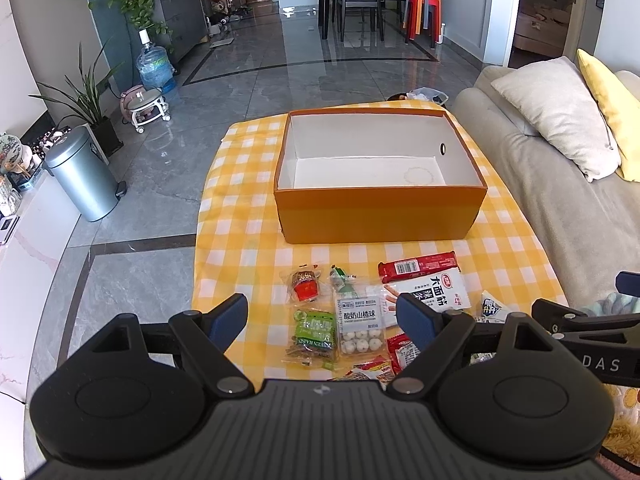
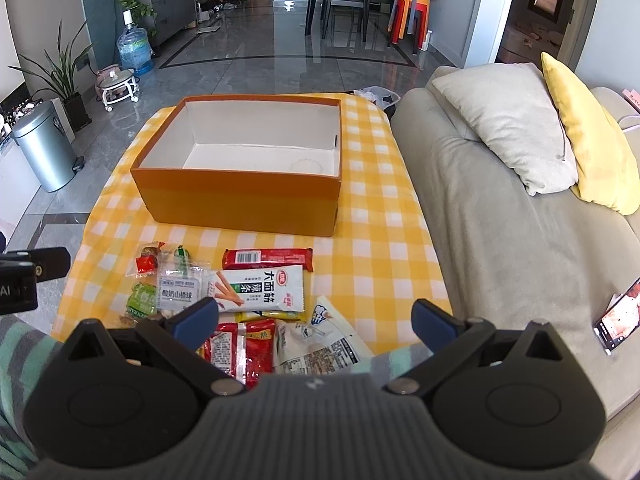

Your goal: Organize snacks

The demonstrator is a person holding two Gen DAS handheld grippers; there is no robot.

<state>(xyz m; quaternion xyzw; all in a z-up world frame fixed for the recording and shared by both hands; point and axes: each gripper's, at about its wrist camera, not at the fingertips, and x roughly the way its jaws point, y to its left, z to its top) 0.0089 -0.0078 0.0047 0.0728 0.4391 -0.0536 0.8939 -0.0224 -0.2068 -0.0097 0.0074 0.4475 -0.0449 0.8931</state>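
Note:
An empty orange box (image 1: 380, 212) with a white inside stands on the yellow checked cloth (image 1: 240, 208); it also shows in the right wrist view (image 2: 240, 204). Several snack packs lie in front of it: a red bar (image 1: 420, 266), a white strip pack (image 1: 432, 292), a clear pack of white balls (image 1: 360, 328), a green raisin pack (image 1: 314, 334). My left gripper (image 1: 322, 316) is open above them, empty. My right gripper (image 2: 316, 314) is open and empty over a red pack (image 2: 244, 344) and a white pack (image 2: 320, 344).
A grey sofa (image 2: 500, 220) with a grey cushion (image 2: 508, 128) and a yellow cushion (image 2: 592, 136) borders the table on the right. A phone (image 2: 618, 322) lies on the sofa. A metal bin (image 1: 82, 172) stands on the floor at left.

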